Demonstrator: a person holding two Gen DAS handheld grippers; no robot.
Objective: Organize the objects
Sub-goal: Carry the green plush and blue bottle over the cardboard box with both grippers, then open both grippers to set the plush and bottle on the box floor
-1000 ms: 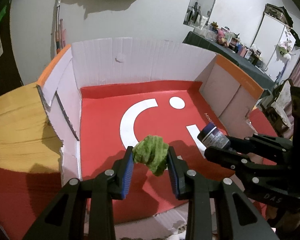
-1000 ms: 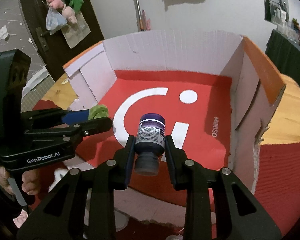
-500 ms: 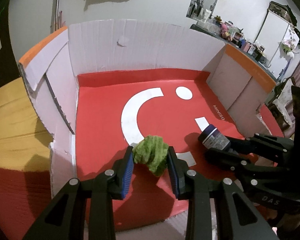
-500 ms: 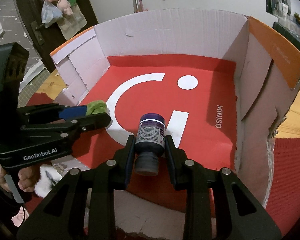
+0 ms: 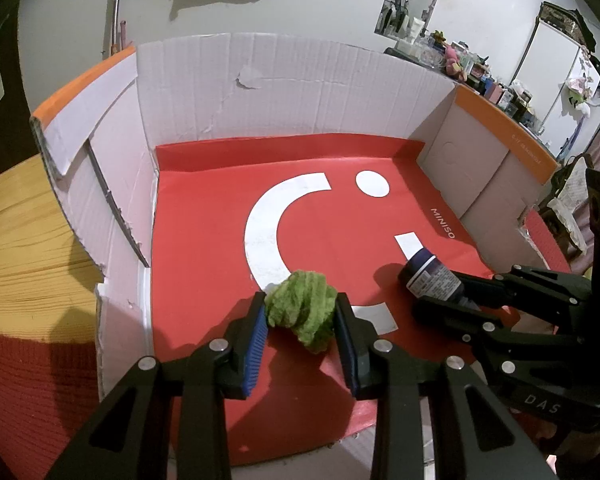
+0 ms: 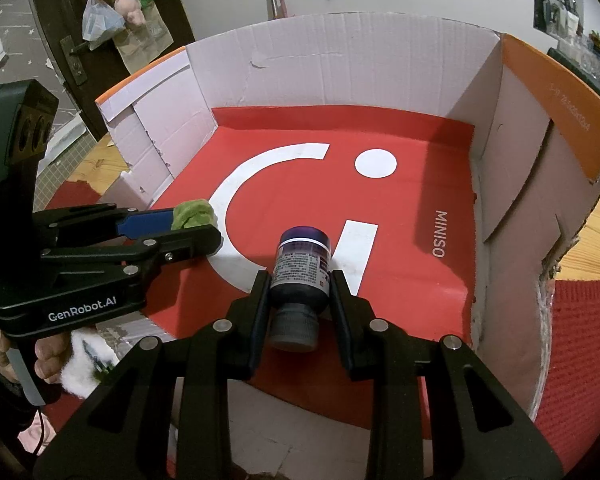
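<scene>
My left gripper [image 5: 300, 312] is shut on a crumpled green cloth [image 5: 302, 310] and holds it over the front of an open cardboard box [image 5: 284, 96] with a red floor and white logo. My right gripper [image 6: 298, 292] is shut on a dark purple bottle [image 6: 302, 270] with a printed label, held over the box floor near the front. The bottle also shows at the right of the left wrist view [image 5: 432, 280]. The cloth shows at the left of the right wrist view [image 6: 192, 214], in the left gripper [image 6: 196, 226].
The box has white side walls with orange flaps [image 6: 552, 96]. It stands on a wooden table [image 5: 24, 248] with a red mat [image 6: 580, 344]. A white object [image 6: 82, 372] lies by the box's front left. A cluttered shelf [image 5: 480, 68] stands at the far right.
Both grippers have moved forward and down into the box with their objects still held. The box floor now fills more of both views.
</scene>
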